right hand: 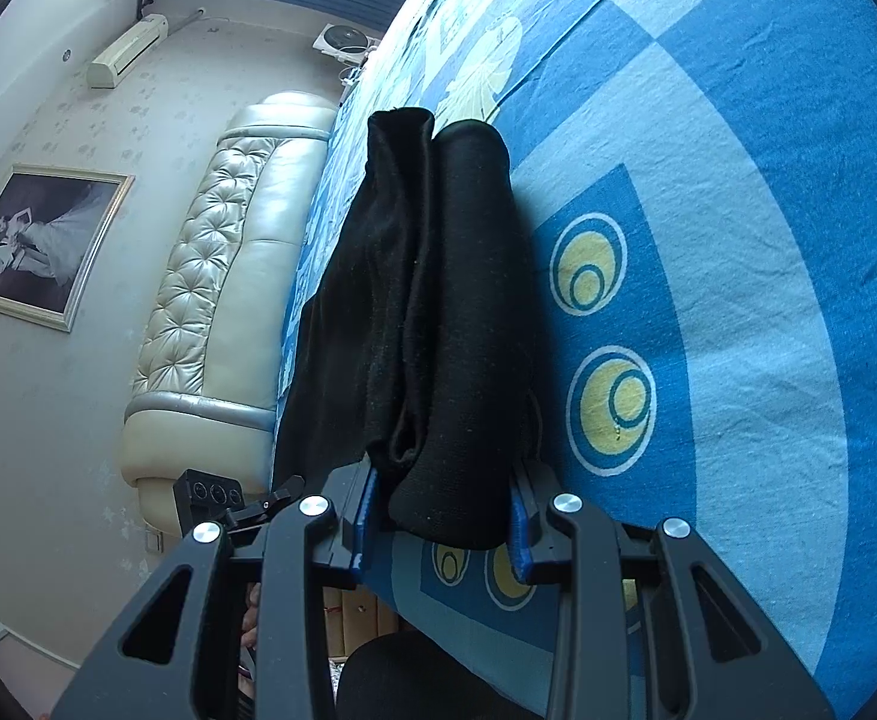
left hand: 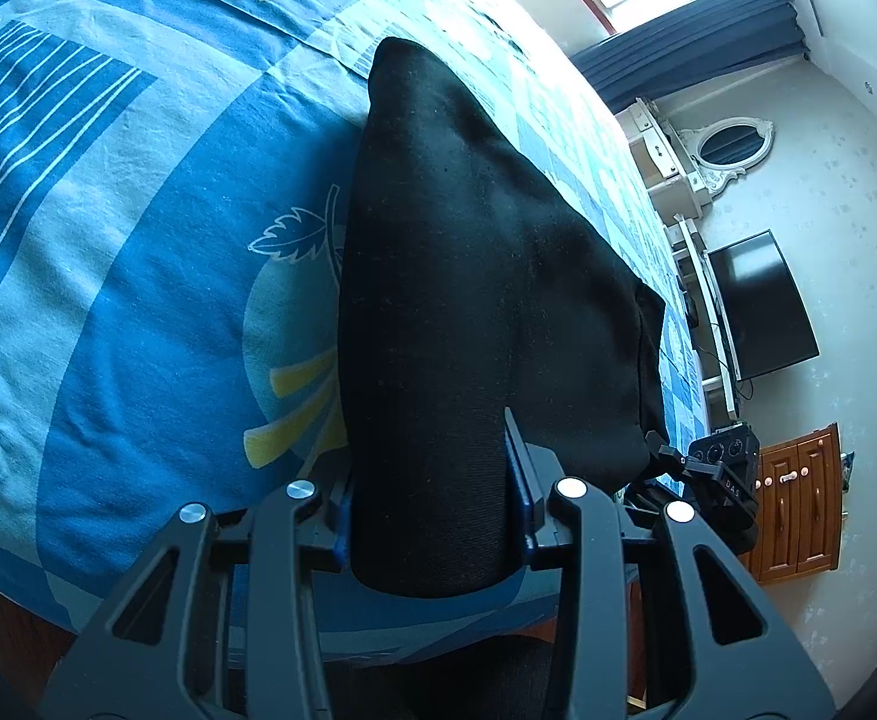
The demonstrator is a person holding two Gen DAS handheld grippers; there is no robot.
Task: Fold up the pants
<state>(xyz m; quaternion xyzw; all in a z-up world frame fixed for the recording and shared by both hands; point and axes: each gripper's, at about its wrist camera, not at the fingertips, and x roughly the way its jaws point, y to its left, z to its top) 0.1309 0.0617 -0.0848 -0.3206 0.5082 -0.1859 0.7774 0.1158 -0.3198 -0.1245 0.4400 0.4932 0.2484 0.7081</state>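
Both tools clenched on the black knit pants (left hand: 468,276), folded into a thick bundle and held up over the blue patterned bedsheet (left hand: 108,312). Left gripper (left hand: 432,510): blue-padded fingers pinch a rounded folded end of the cloth, fabric fills the gap between jaws. Right gripper (right hand: 441,516): same, squeezing the other end, where at least two stacked layers show, a smoother outer roll and a looser crumpled inner flap (right hand: 378,276). Pants (right hand: 438,300) look lifted, or at most lightly touching the sheet along the far side; contact can't be confirmed. Other gripper's body visible at the edge of each view, so the two are just beside each other along the same bundle. Judged stage: late fold, bundle about to be laid down or doubled once more. Risks: the loose inner flap isn't clearly inside the right jaws, so it could slip out and unroll when lowered; uneven release would let one end sag and skew the fold; bundle sits near the bed edge, so a drop there could slide toward the floor; dragging the cloth may rumple the sheet (right hand: 738,300).
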